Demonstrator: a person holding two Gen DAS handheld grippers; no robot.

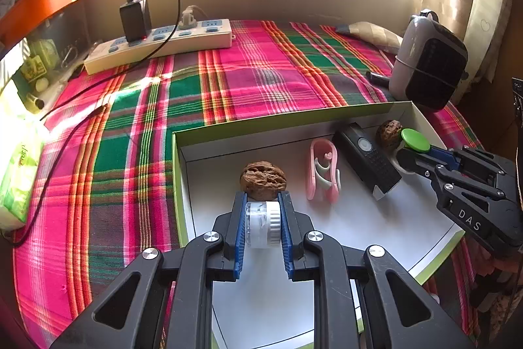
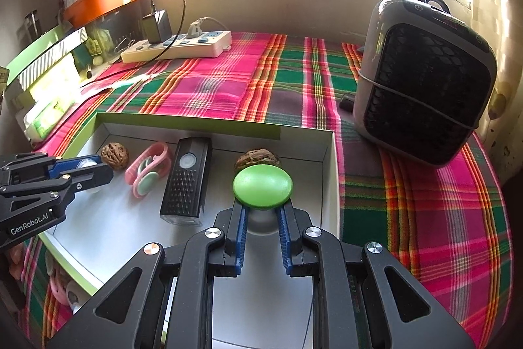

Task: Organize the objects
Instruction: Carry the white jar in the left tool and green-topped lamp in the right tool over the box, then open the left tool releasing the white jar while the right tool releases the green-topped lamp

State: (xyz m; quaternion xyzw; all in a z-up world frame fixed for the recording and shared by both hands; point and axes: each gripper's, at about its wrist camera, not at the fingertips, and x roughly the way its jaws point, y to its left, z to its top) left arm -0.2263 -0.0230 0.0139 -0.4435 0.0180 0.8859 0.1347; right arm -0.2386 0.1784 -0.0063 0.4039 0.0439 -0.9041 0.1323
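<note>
Left claw point(image 1: 263, 228) clamped on small clear plastic jar with white lid point(image 1: 262, 226): light, slippery, I grip mid-body | right claw point(image 2: 262, 211) clamped beneath green round-capped object point(image 2: 262, 185): rigid, smooth, I hold its stem.

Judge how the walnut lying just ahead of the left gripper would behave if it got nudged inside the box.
The walnut is rounded and rests free on the box's smooth white floor, so it would probably roll or skid. Its ridged shell looks hard, likely stiff rather than fragile. The nearby pink clip might stop it.
</note>
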